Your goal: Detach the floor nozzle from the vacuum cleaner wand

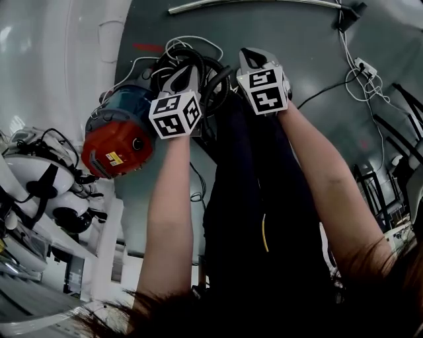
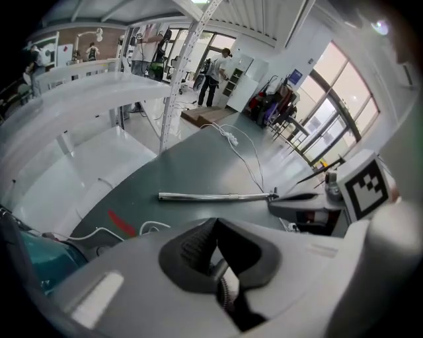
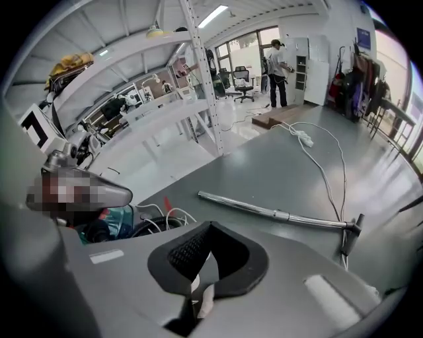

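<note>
The metal wand (image 1: pixel 251 5) lies on the grey floor far ahead of me, also seen as a wand (image 2: pixel 211 196) in the left gripper view and as a wand (image 3: pixel 264 211) in the right one. A small black piece (image 3: pixel 350 232) sits at its right end; I cannot tell whether it is the nozzle. The red and blue vacuum body (image 1: pixel 115 142) with its black hose (image 1: pixel 213 82) is just below my hands. My left gripper (image 1: pixel 180 74) and right gripper (image 1: pixel 251 58) hang side by side above the hose. Both are shut with nothing between the jaws.
White cables and a power strip (image 1: pixel 365 66) trail over the floor at right. White shelving (image 2: pixel 99 99) and white equipment (image 1: pixel 39 178) stand at left. Furniture legs (image 1: pixel 380 191) crowd the right edge. A person (image 3: pixel 274 63) stands far back.
</note>
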{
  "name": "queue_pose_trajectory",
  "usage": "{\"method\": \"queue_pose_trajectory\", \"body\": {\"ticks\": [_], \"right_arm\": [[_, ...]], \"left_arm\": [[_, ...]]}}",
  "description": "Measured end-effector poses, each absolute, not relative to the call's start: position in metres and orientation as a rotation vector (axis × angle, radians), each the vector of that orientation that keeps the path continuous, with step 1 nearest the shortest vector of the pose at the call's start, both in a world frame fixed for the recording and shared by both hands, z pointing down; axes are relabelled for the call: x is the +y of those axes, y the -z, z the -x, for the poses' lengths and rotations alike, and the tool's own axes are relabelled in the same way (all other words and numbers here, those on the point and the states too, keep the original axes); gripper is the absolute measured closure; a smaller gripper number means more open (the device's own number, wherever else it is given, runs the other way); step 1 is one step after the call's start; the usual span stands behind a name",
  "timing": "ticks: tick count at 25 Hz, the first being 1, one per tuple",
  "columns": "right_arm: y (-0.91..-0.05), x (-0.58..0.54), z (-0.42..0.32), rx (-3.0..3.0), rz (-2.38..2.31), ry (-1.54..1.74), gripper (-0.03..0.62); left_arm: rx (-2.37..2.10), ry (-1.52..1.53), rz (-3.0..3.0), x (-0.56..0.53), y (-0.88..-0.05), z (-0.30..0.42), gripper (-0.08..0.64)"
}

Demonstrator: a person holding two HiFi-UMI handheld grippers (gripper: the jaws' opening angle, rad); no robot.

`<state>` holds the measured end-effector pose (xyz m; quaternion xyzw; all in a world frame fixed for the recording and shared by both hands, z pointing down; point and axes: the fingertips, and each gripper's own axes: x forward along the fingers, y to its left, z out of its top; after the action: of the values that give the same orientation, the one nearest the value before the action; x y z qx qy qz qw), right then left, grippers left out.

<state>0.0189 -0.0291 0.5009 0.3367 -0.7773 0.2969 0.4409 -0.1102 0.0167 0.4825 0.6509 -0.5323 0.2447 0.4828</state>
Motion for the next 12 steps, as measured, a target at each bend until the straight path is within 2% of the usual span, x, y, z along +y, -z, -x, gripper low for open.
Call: {"method": "queue_pose_trajectory", "body": {"ticks": [12], "right_arm": [[-0.503,-0.017,-0.016,-1.915,-0.847,-0.791,0.595]], "left_arm": [[-1.254,-0.651,-1.578,0.045,-0.490,0.116,0.551]]}}
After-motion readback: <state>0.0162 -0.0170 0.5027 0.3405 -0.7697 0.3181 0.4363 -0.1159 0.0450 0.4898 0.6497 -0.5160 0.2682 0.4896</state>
